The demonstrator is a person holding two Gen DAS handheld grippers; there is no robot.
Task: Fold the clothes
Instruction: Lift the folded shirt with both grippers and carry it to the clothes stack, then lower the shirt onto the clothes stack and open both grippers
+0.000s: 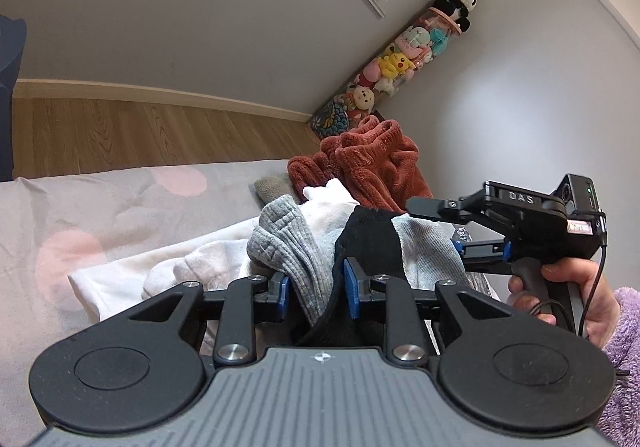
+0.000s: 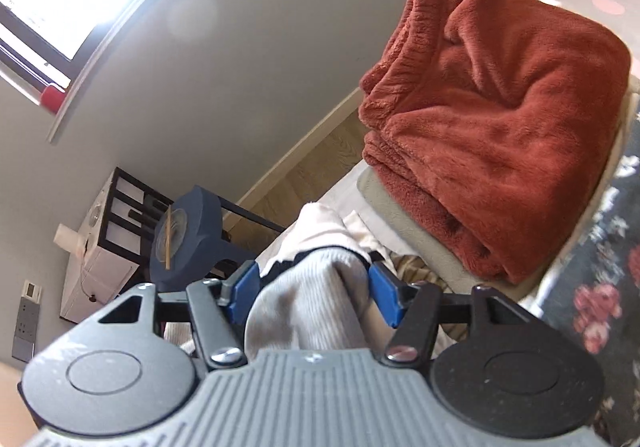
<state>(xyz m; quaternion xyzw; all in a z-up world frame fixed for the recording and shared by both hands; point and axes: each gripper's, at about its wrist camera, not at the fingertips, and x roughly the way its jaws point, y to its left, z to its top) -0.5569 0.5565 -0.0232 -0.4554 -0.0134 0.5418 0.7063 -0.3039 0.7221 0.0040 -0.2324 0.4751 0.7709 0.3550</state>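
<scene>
My left gripper (image 1: 316, 293) is shut on a bunch of socks: a grey ribbed sock (image 1: 288, 243) and a black-and-grey sock (image 1: 372, 243), held above the bed. My right gripper (image 2: 314, 293) is shut on the light grey end of a sock (image 2: 308, 299); in the left wrist view it (image 1: 464, 235) reaches in from the right and meets the same bunch. A white garment (image 1: 160, 271) lies on the bed under the socks. A folded rust-red fleece garment (image 2: 500, 115) sits on a pale folded cloth (image 2: 404, 215); it also shows in the left wrist view (image 1: 360, 163).
The bed sheet (image 1: 100, 215) is grey with pink dots. A tall clear tube of plush toys (image 1: 396, 63) stands in the wall corner. A dark floral fabric (image 2: 600, 287) lies at right. A blue fan (image 2: 188, 235) and a black shelf (image 2: 120, 207) stand on the wooden floor (image 1: 140, 131).
</scene>
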